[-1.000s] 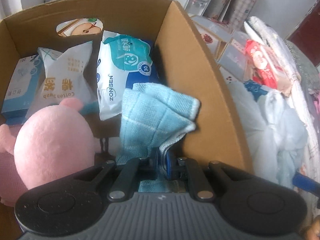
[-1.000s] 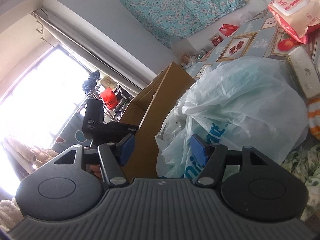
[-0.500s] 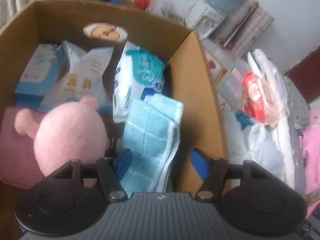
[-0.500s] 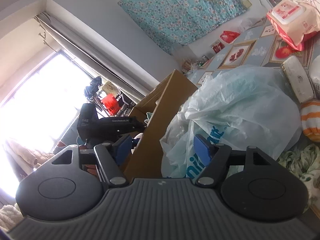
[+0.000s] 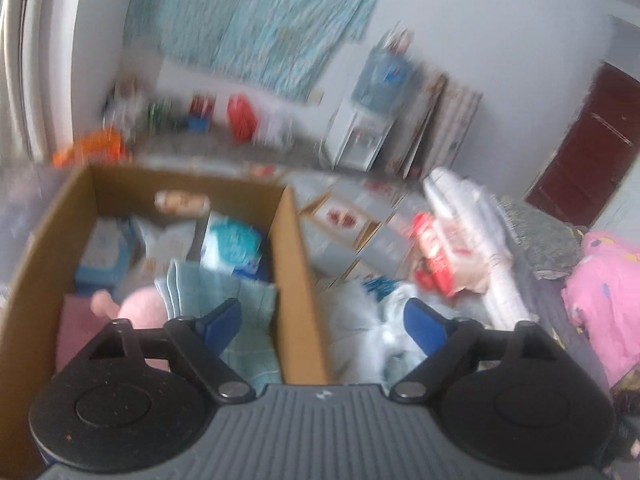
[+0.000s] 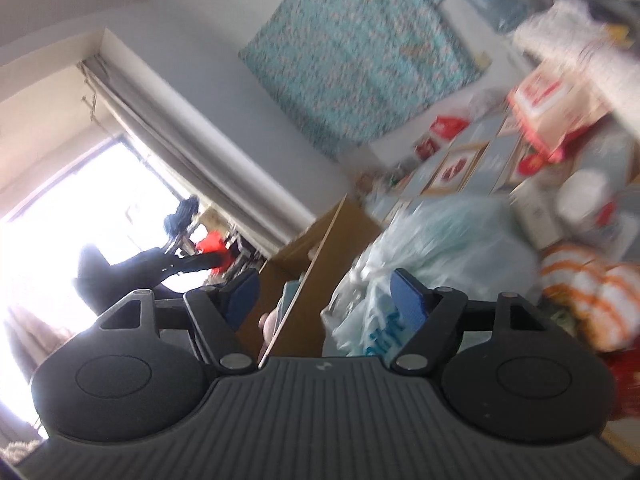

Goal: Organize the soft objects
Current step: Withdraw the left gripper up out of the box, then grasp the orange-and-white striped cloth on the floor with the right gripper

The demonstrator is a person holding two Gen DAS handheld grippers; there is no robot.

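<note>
A cardboard box (image 5: 298,264) holds a folded light-blue cloth (image 5: 224,292), a pink plush toy (image 5: 140,308), a white-and-blue wipes pack (image 5: 230,246) and other packets. My left gripper (image 5: 324,322) hangs above the box's right wall, its jaws opening wide with nothing between them. In the right wrist view my right gripper (image 6: 324,292) is also opening and empty, pointing at the box's wall (image 6: 316,256) and a pale blue plastic bag (image 6: 440,248). An orange-and-white striped soft item (image 6: 580,280) lies right of the bag. The left gripper's dark body (image 6: 120,268) shows against the window.
A red-and-white wipes pack (image 5: 436,252) and rolled white fabric (image 5: 472,216) lie right of the box on a patterned surface. A pink garment (image 5: 604,280) sits at far right. A water dispenser (image 5: 368,120) stands at the back wall.
My left gripper let go of the blue cloth, opened wide and rose back from the box; the cloth now lies inside it. My right gripper opened further and shifted.
</note>
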